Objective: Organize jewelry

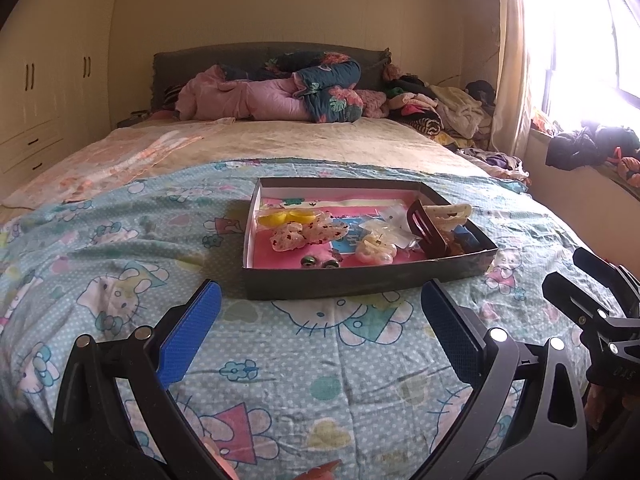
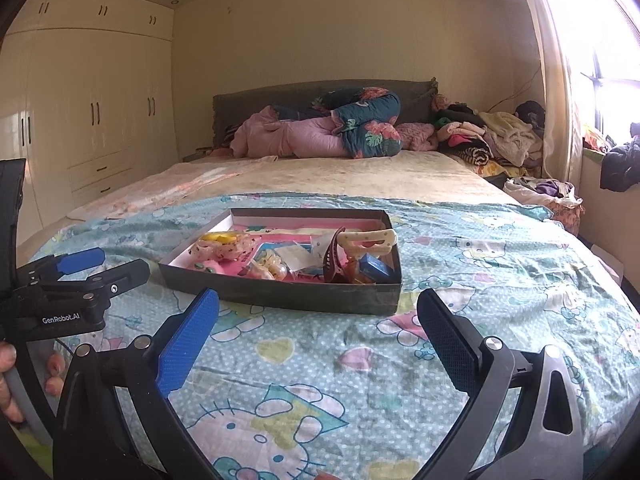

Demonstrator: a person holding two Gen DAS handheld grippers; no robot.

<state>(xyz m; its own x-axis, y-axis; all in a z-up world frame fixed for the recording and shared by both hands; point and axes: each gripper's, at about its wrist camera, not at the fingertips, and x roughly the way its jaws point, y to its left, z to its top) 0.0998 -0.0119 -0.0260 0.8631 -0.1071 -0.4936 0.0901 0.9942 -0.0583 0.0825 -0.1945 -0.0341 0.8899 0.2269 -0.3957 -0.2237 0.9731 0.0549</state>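
Note:
A shallow dark box (image 1: 360, 280) (image 2: 288, 294) with a pink floor sits on the Hello Kitty bedspread. It holds several small items: a yellow piece (image 1: 286, 216), white beaded pieces (image 1: 376, 250), two green earrings (image 1: 318, 263), a dark brown hair claw (image 1: 426, 230) (image 2: 332, 258), a cream hair clip (image 1: 446, 213) (image 2: 368, 238) and a small blue box (image 2: 376, 268). My left gripper (image 1: 320, 300) is open and empty just before the box's near wall. My right gripper (image 2: 318, 308) is open and empty, also just short of the box.
The bed (image 1: 280, 144) stretches back to a grey headboard with folded pink and floral quilts (image 1: 280, 92). Piles of clothes (image 1: 436, 112) lie at the far right by the window curtain. White wardrobes (image 2: 100, 100) stand on the left.

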